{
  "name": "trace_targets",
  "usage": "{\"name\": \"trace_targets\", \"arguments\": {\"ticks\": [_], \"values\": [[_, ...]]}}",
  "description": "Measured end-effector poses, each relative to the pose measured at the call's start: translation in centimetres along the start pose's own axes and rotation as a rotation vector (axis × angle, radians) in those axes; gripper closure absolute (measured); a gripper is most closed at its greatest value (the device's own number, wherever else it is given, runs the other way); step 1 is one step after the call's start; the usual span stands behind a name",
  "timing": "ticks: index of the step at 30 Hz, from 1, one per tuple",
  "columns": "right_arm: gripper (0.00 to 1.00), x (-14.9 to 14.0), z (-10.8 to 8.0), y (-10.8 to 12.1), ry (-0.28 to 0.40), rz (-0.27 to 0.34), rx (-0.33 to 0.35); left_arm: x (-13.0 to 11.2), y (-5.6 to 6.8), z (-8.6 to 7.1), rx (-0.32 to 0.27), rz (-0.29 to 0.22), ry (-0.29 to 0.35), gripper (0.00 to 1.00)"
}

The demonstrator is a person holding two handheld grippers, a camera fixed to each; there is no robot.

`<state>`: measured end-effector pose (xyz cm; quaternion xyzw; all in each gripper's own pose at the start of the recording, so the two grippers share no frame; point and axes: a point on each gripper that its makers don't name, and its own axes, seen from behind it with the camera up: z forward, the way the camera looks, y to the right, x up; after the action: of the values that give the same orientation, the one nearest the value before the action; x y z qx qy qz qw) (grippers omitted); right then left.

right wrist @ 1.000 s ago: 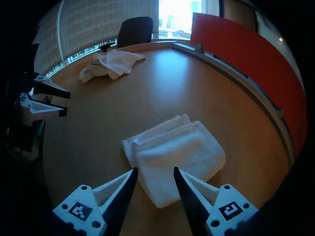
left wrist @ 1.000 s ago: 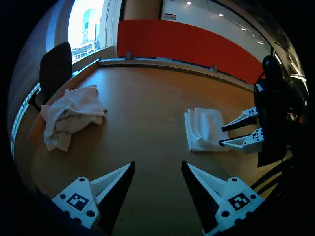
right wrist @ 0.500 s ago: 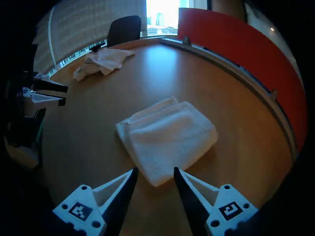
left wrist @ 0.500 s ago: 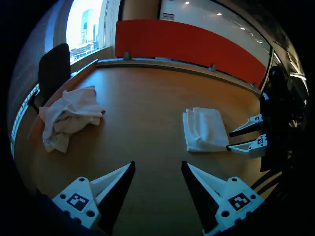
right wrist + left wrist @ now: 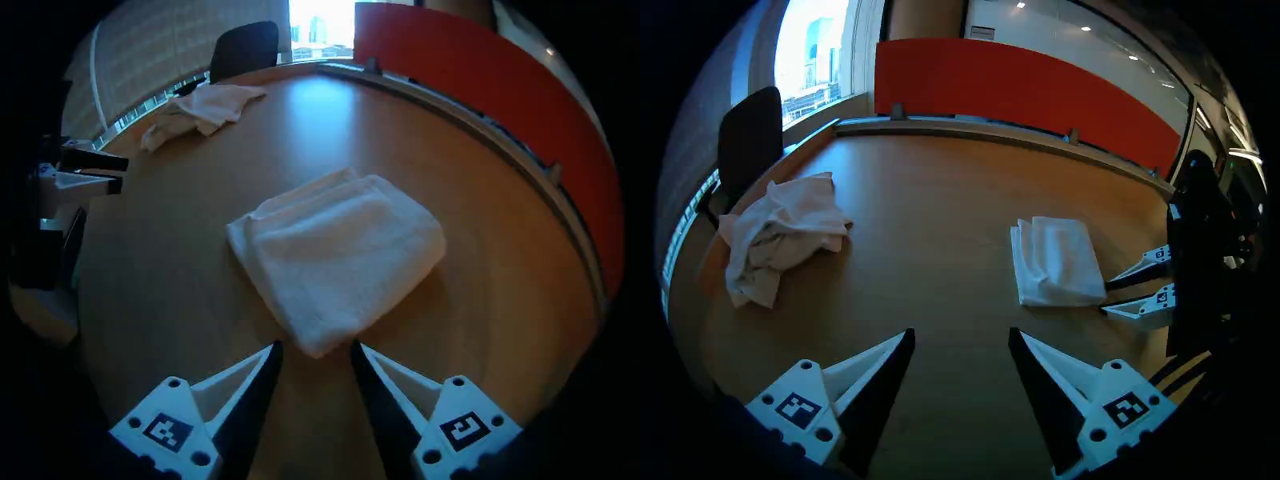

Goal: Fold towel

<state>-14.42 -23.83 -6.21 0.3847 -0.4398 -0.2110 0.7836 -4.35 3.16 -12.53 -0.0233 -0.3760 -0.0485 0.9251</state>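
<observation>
On light-brown wooden table (image 5: pixel 936 200): white terry towel (image 5: pixel 340 248) lies flat near middle, folded into compact layered rectangle. Right gripper (image 5: pixel 314 346) has fingers spread and empty, tips just short of towel's near corner, apparently not touching. Left gripper (image 5: pixel 960 331) also spread and empty, over bare wood, well apart from towel. Judgement: fold of this towel looks complete, nothing gripped. Possibly left: crumpled white cloth heap (image 5: pixel 780 236) near far edge beside black office chair (image 5: pixel 748 148), unfolded.
</observation>
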Motion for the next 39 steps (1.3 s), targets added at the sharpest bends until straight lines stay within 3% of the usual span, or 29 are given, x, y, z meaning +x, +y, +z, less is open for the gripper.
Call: {"name": "trace_targets", "arguments": {"ticks": [10,21,30,39], "values": [[0.58,-0.3,0.0,0.1,-0.002,0.03,-0.007,0.0,0.0,0.0,-0.001,-0.003,0.001,0.14],[0.95,-0.3,0.0,0.3,-0.002,0.054,-0.007,0.1,0.0,0.0,0.0,-0.002,0.003,0.14],[0.95,0.8,-0.7,0.4,0.022,0.026,-0.013,0.1,0.1,-0.1,-0.004,0.003,0.003,0.14],[0.95,4.8,-2.9,1.2,0.075,-0.025,-0.034,0.2,0.0,-0.3,-0.007,0.003,0.01,0.14]]}}
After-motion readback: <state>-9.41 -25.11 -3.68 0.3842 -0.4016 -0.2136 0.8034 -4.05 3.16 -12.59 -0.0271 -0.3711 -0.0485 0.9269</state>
